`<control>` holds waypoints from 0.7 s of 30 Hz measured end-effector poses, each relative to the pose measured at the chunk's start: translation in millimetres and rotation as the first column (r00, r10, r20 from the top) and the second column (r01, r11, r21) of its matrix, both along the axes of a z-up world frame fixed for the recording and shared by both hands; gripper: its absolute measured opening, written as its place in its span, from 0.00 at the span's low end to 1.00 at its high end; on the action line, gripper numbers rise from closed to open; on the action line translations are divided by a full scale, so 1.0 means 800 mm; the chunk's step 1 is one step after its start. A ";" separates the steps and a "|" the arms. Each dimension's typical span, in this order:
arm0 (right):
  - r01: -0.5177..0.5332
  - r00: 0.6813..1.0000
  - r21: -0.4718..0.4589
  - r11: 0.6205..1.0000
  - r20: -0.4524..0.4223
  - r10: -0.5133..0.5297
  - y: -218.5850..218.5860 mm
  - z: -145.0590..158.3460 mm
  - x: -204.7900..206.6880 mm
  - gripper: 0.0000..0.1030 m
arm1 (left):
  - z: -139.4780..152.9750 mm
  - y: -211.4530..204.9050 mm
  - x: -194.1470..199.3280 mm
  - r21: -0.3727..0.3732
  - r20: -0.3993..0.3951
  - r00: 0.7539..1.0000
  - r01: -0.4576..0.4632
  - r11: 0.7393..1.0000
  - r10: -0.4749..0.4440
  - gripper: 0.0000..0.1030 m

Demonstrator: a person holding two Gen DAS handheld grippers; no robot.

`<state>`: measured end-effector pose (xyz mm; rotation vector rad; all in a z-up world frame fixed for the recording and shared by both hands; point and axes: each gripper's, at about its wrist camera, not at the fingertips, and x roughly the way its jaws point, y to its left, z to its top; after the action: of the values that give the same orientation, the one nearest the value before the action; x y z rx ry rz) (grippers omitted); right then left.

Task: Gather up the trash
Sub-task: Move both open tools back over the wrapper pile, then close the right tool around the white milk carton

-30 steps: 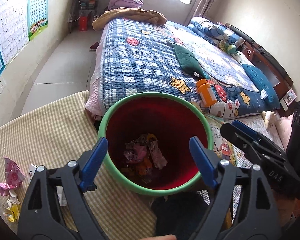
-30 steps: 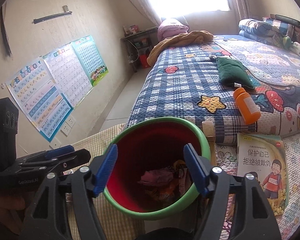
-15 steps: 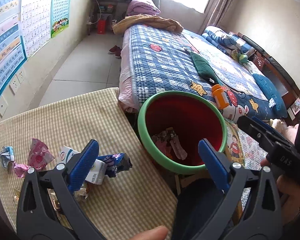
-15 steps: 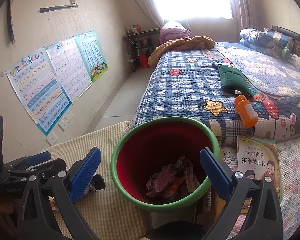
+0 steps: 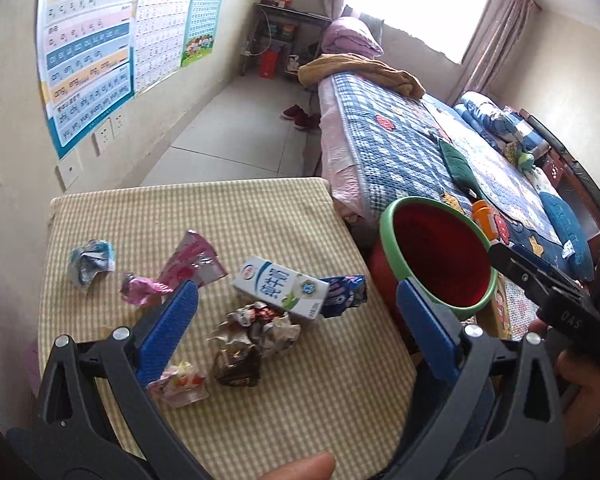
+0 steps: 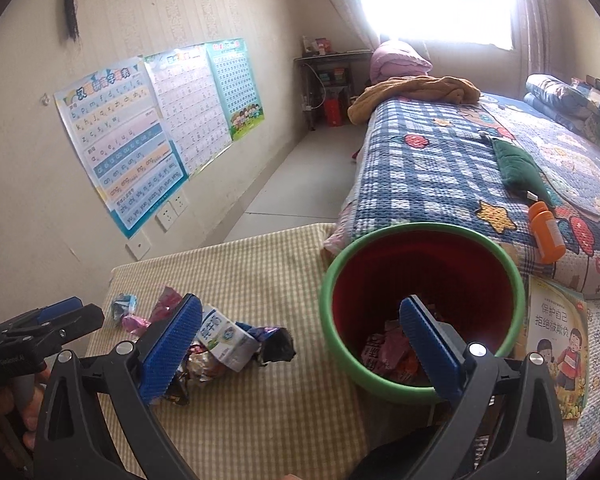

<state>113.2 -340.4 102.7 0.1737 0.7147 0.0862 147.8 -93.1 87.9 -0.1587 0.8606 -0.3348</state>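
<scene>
A red bin with a green rim [image 5: 436, 256] stands off the right edge of a checked yellow table [image 5: 260, 216]; it also shows in the right wrist view [image 6: 420, 280] with wrappers in its bottom. On the table lie a white milk carton [image 5: 280, 290], a dark blue wrapper [image 5: 344, 294], crumpled foil wrappers [image 5: 256, 328], pink wrappers [image 5: 192, 264] and a blue-white wrapper [image 5: 90, 262]. My left gripper [image 5: 296, 324] is open and empty above the trash pile. My right gripper [image 6: 300, 344] is open and empty, between the carton [image 6: 224, 334] and the bin.
A bed with a blue patchwork quilt [image 5: 400, 148] stands behind the bin, with an orange bottle [image 6: 544, 232] near its edge. A picture book [image 6: 558, 344] lies right of the bin. Posters [image 6: 140, 132] hang on the left wall.
Both grippers have swung left from over the bin towards the table. The trash pile has come into full view under the left gripper. Both stay open.
</scene>
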 end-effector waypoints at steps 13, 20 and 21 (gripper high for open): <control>-0.155 0.986 -0.049 0.987 -0.076 0.151 0.105 -0.033 -0.002 0.93 | -0.036 0.116 -0.043 -0.035 -0.048 0.983 -0.176 0.984 0.174 0.94; -0.206 0.973 -0.056 0.977 -0.121 0.198 0.135 -0.049 0.003 0.93 | -0.060 0.144 -0.051 -0.037 -0.082 0.975 -0.212 0.977 0.208 0.94; -0.210 0.972 -0.058 0.976 -0.123 0.202 0.138 -0.051 0.004 0.93 | -0.063 0.147 -0.051 -0.037 -0.088 0.973 -0.216 0.976 0.212 0.94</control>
<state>116.1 -230.1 62.2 0.0361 0.8500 0.2511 106.8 24.1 37.4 -0.3081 0.9100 -0.1465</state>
